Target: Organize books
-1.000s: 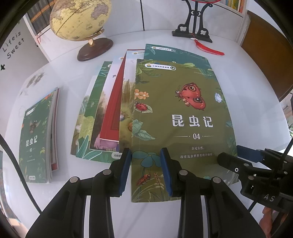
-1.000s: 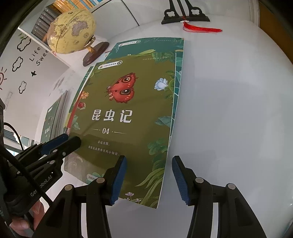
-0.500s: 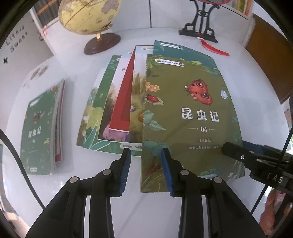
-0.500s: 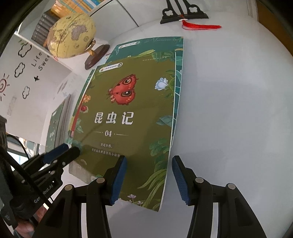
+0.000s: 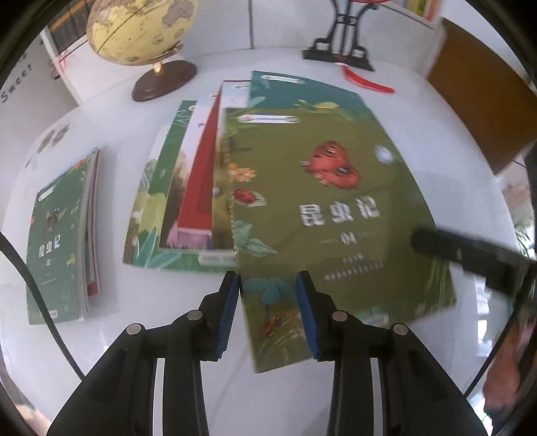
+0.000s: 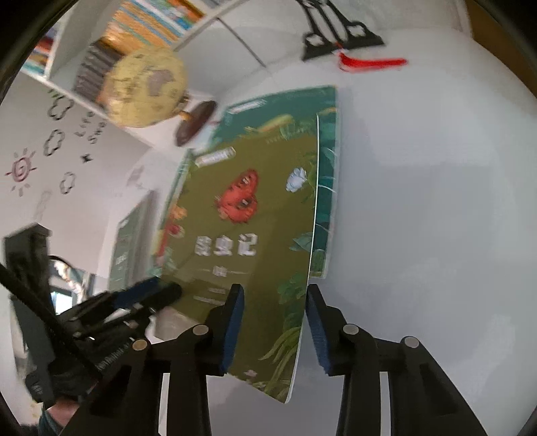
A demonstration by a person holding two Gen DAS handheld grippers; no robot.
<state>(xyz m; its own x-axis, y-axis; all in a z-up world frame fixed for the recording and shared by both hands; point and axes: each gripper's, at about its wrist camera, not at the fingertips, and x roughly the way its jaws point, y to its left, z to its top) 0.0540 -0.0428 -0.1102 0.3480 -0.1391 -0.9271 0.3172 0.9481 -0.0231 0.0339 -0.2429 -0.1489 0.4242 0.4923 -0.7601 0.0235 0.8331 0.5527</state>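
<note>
On the white table, going left to right in the left wrist view, a small neat stack of books lies at about 9 o'clock, a fan of overlapping books spreads at 11 to 12 o'clock, and the olive-green book with the red moth cover tops the fan's right end, from 12 to 2 o'clock. Its long axis runs away from the cameras, near edge toward the tongs. The left gripper is partly open with nothing between its pads; the book's near left corner shows in the gap, the left pad at the cover's left edge, but whether the pads touch paper cannot be told. In the right wrist view the right gripper is likewise partly open and empty-handed, straddling the book's right edge, which seems raised off the book beneath. Both tongs sit at the near short edge, the right one seemingly better placed to nip it; the coming move is probably carrying this book leftward to the stack. A globe stands at 11 o'clock.
</note>
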